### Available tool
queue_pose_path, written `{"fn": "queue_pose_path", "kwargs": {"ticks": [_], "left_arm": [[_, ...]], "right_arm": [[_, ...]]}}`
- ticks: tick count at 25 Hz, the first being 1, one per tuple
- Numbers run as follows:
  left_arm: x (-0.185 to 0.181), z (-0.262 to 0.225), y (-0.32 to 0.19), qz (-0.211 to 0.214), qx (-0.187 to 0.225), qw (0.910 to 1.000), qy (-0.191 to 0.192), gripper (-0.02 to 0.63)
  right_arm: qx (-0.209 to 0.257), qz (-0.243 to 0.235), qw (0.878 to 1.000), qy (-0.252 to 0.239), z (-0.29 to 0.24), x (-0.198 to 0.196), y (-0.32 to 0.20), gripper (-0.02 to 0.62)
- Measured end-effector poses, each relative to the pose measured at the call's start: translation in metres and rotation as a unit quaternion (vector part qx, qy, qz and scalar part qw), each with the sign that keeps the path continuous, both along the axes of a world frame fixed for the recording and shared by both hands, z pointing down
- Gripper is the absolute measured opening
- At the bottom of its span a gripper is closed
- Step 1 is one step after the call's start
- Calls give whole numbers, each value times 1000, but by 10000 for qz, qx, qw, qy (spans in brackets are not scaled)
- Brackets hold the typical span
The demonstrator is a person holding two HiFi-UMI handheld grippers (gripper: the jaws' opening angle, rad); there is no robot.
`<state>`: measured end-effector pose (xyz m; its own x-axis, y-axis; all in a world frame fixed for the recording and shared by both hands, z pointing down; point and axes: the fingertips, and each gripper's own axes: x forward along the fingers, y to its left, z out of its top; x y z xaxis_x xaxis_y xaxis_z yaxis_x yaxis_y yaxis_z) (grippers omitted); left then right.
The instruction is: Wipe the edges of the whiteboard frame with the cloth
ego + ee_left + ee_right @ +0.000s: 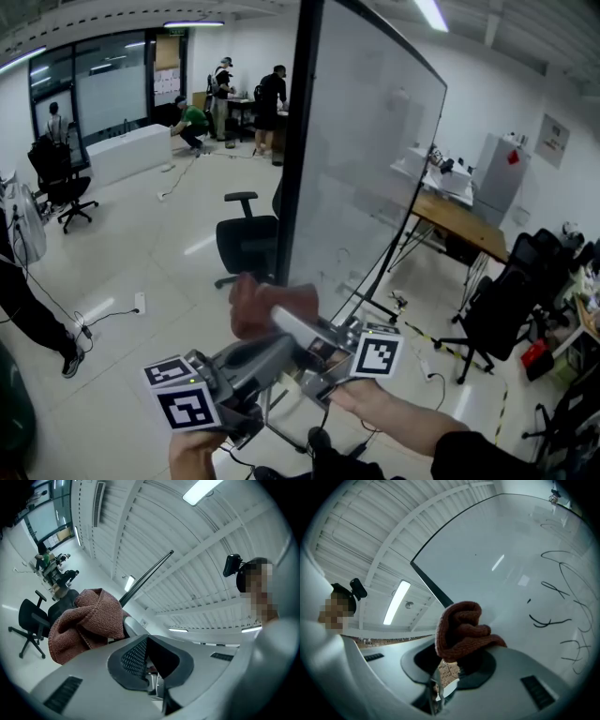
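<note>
Cloth point(461, 630), reddish-brown and bunched, pinched in the right gripper point(452, 665) just beside the whiteboard frame point(298, 141), low on its black vertical edge. Best done by pressing the wad flat against the frame and sliding steadily along it, grip kept firm against slipping. Jaws nearly together, clenched on the fabric. Left gripper point(146, 639) also below the frame, seemingly closed on nothing, though hard to judge from this angle.
</note>
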<state>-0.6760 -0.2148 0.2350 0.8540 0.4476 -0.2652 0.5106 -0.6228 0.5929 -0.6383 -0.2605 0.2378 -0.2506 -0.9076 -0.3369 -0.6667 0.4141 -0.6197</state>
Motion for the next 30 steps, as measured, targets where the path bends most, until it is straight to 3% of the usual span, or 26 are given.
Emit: {"fn": "queue_pose_path", "kwargs": {"ticks": [14,22,26,30], "left_arm": [[18,-40,9,-184,72,9994,287,-3],[27,-77,17,-534,200,9965,611,-3],[33,-89,26,-689,325,9948,673,-3],[37,-95,23,-988,304,9923,680,-3]], "right_arm": [[141,-615,9979,-115,-41,12,3,78],[116,-1099,9937,161,-62,12,5,78],[189,-1476,9887,-195,-66,11,8,78],[288,-1668,9854,-166,-74,15,9,78]]}}
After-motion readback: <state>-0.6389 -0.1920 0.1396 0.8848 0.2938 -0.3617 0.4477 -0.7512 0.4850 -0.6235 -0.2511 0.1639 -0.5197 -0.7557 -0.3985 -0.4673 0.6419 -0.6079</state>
